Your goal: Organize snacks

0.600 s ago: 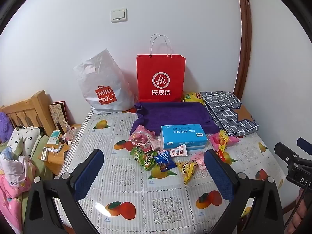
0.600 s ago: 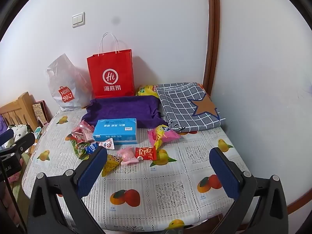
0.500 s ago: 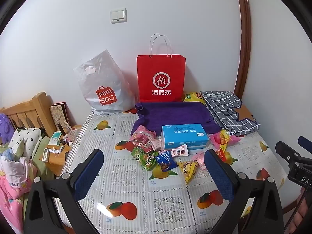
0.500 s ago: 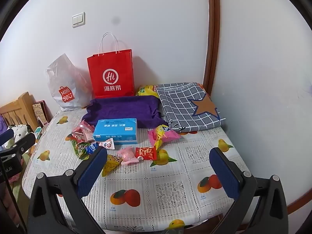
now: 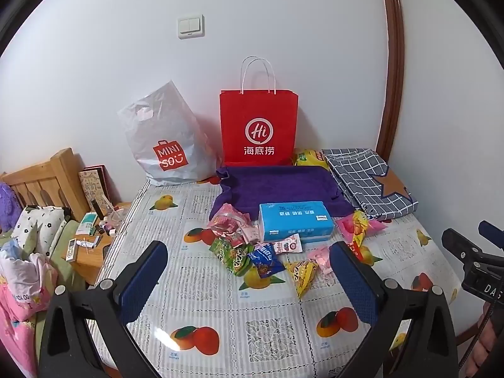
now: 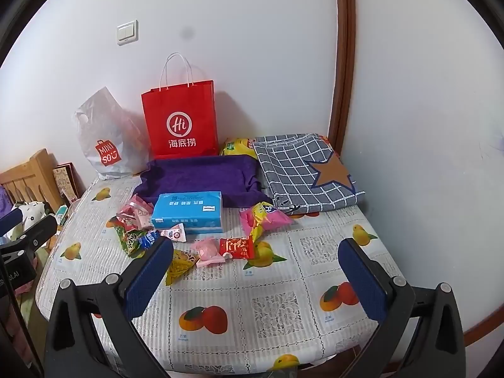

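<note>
Several small snack packets lie scattered mid-table around a blue tissue box (image 5: 295, 224) (image 6: 187, 211): a green packet (image 5: 232, 254), a blue one (image 5: 264, 259), a yellow triangular one (image 5: 301, 273) (image 6: 178, 264), a red one (image 6: 237, 247), a pink one (image 6: 208, 251). Behind them stand a red paper bag (image 5: 259, 126) (image 6: 180, 119) and a white plastic bag (image 5: 163, 138) (image 6: 107, 138). My left gripper (image 5: 249, 278) hovers open above the near table, empty. My right gripper (image 6: 255, 278) is likewise open and empty, nearer the right side.
A purple towel (image 5: 277, 189) and a folded checked cloth (image 5: 371, 182) (image 6: 305, 173) lie at the back. The fruit-print tablecloth (image 5: 220, 315) covers the table. Walls bound the back and right; a cluttered bedside stand (image 5: 91, 242) sits off the left edge.
</note>
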The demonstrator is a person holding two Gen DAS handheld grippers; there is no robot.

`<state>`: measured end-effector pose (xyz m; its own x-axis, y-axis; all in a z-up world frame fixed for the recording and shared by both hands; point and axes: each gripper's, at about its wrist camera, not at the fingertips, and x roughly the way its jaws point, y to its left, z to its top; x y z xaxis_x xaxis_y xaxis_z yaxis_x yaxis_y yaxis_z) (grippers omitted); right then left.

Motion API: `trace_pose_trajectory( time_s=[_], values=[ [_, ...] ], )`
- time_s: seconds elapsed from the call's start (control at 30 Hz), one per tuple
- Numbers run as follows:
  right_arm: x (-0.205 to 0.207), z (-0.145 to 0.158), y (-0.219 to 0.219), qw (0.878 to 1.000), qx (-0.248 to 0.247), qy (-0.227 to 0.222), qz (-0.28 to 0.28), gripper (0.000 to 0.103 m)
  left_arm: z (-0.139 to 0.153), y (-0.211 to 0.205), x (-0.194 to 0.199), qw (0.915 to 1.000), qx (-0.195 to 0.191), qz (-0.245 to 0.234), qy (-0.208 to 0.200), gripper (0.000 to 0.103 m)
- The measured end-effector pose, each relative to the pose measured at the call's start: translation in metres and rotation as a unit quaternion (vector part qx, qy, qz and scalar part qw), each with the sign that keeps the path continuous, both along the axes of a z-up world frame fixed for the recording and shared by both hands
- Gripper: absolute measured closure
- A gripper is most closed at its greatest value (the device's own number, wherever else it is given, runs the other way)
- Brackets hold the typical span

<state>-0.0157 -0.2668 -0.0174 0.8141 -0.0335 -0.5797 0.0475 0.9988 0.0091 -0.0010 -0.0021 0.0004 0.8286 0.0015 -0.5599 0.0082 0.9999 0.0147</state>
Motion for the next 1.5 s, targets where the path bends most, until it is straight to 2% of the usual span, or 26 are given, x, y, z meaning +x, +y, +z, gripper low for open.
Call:
trace_pose_trajectory(
  time_s=[1.5],
  values=[
    [-0.0043,0.0062,-0.0003,1.0,-0.003,-0.004,-0.002,0.0,0.0032,-0.001,-0.0019,1.0,-0.002,-0.001,-0.003,0.0]
  ],
)
